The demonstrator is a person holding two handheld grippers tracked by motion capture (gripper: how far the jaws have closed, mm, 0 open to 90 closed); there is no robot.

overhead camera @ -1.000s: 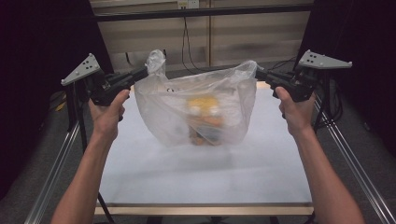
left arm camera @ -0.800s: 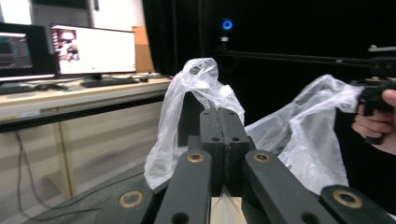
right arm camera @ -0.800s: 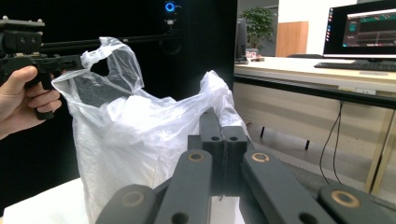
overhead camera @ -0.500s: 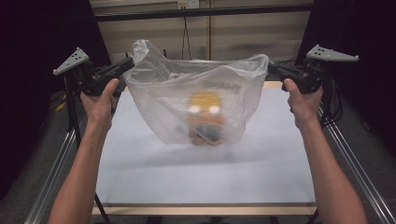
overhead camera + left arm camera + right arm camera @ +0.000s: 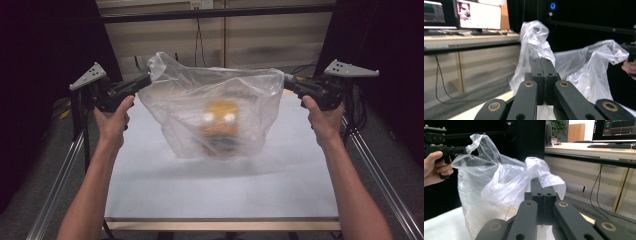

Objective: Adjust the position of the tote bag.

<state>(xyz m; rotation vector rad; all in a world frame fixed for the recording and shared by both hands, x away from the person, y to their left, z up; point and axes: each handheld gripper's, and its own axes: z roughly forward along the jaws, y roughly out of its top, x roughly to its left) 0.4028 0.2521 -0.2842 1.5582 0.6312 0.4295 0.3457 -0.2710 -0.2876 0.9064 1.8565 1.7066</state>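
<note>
A clear plastic bag (image 5: pixel 215 107) hangs stretched between both grippers above the white table (image 5: pixel 225 190). Inside it, blurred, lies an orange and yellow object (image 5: pixel 220 125) with dark parts low down. My left gripper (image 5: pixel 145 80) is shut on the bag's left upper corner, which stands up as a crumpled tuft (image 5: pixel 535 35). My right gripper (image 5: pixel 287 80) is shut on the bag's right upper edge (image 5: pixel 536 167). In the left gripper view its jaws are pressed together on the plastic; in the right gripper view the jaws are likewise closed on the film.
Metal frame rails (image 5: pixel 60 180) run along both table sides, with a dark crossbar (image 5: pixel 215 12) at the back. Desks with monitors (image 5: pixel 479 15) and a keyboard (image 5: pixel 614 145) stand beyond. Cables (image 5: pixel 199 40) hang behind the table.
Both grippers have moved apart and lifted, pulling the bag wider and raising it off the table; the object inside has swung with it.
</note>
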